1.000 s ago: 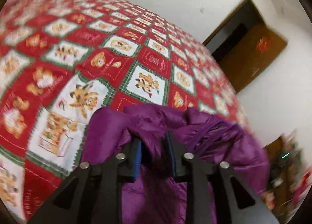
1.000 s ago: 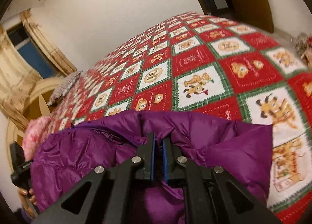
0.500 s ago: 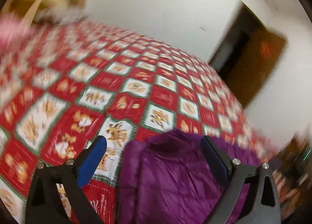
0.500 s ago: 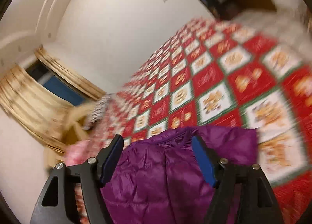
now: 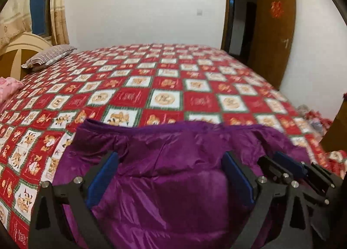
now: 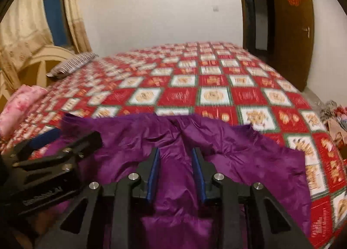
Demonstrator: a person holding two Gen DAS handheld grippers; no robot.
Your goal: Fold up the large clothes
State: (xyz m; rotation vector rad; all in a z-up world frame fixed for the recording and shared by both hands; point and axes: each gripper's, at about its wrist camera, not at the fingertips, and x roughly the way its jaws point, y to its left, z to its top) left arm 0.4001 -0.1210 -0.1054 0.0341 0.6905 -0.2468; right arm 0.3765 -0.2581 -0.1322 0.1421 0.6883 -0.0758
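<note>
I count one purple jacket [image 5: 173, 184], one bed [image 5: 164, 88], two pillows, striped [image 5: 48, 56] and pink [image 5: 8, 87], and two tongs, left [image 5: 171, 175] and right [image 6: 176, 175]

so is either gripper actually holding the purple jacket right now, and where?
Neither. The left gripper is wide open above the purple jacket; the right gripper has just been closing, gap showing, pinching nothing.

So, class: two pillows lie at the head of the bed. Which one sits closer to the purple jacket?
The pink pillow; the striped grey pillow lies further back, against the headboard.

Dim indoor light, motion-blurred fisheye
</note>
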